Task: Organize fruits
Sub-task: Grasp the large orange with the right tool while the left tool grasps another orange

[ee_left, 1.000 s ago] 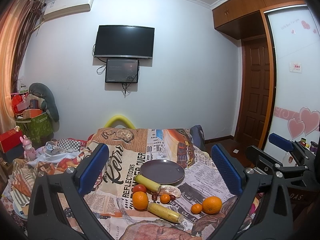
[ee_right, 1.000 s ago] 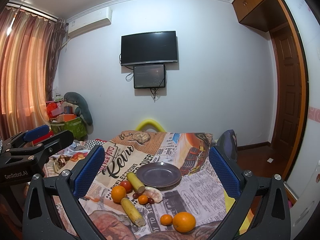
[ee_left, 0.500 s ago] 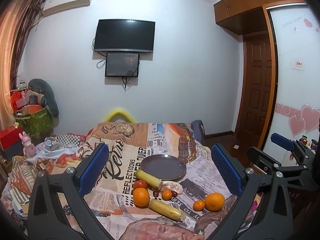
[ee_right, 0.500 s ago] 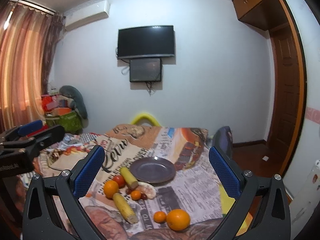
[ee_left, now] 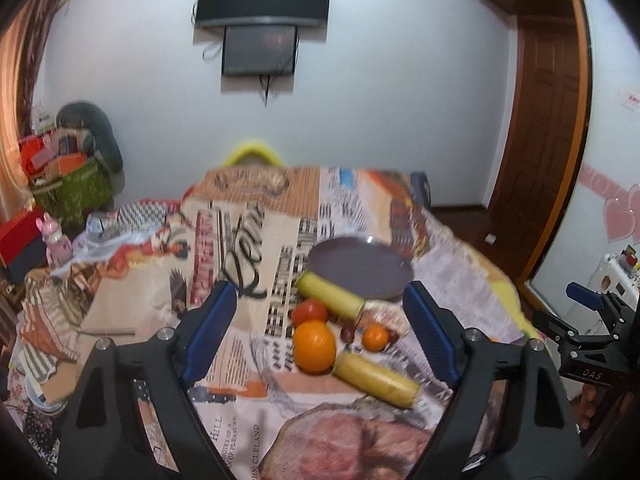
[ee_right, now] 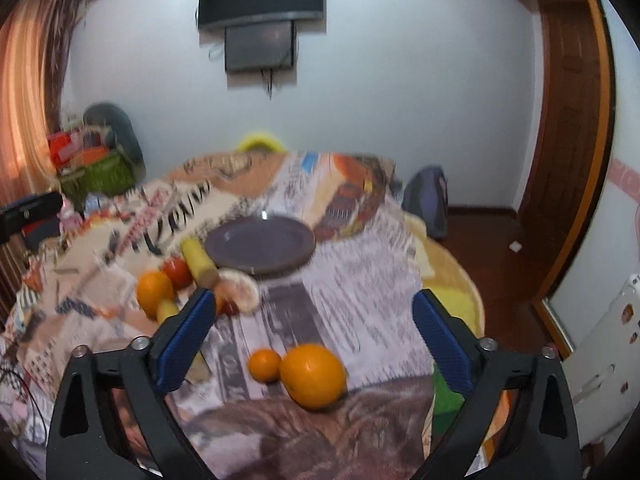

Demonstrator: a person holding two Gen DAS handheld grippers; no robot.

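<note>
The left tongs are closing with nothing pressed between their blue pads; through the gap lies a cluster of fruit on the newspaper-print cloth covering the surface. A big orange sits near the middle of that gap, with a red tomato just behind it and a small mandarin to its right. Two yellow cylinders look like corn cobs: the far cob lies with its long axis slanting from upper left to lower right, its far end touching the rim of the empty purple plate; the near cob slants the same way, just beside the big orange. The right tongs are also closing on nothing, and between them a second orange lies touching a second mandarin on its left, both well apart from the plate. Only the right view shows this pair; in the left view the right finger hides that spot. The right view shows the main cluster at its left, partly behind the left finger, and a pale peeled fruit at the plate's near edge. The left view alone shows the other tongs at its right edge. Both views are blurred.
</note>
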